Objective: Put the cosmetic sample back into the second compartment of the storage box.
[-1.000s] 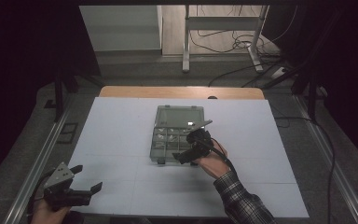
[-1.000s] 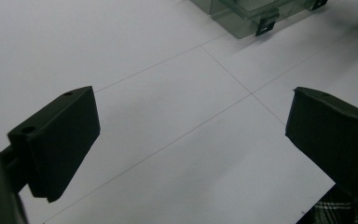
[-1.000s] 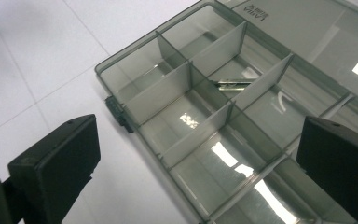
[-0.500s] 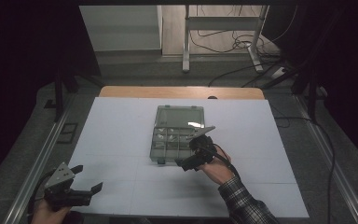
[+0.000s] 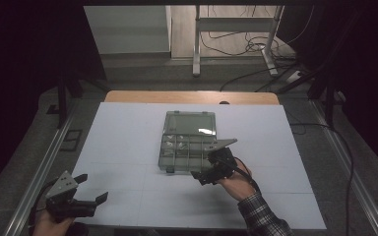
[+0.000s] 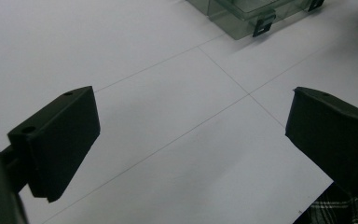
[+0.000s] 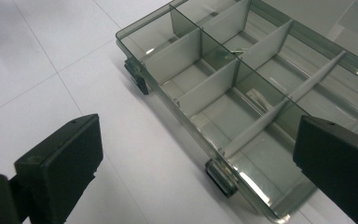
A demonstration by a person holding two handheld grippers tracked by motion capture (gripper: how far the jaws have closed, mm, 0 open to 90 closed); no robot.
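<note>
- Smoky clear plastic compartment box (image 5: 187,142) was seen lying open mid-table, judged light, stiff and slippery (front rim or latches suit gripping).
- Right gripper (image 5: 215,166) was held wide open beside it.
- Left gripper (image 5: 86,189) was open, well apart.

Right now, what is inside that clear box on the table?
The box lies open, split by grey dividers into compartments. Most look bare; something thin and shiny lies in a middle one, too small to identify. The right gripper hovers open at its near edge, covering one corner in the high view.

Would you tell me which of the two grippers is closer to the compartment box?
The right gripper, jaws open at the near right corner of the compartment box. The left gripper sits apart at the table's near left corner.
</note>
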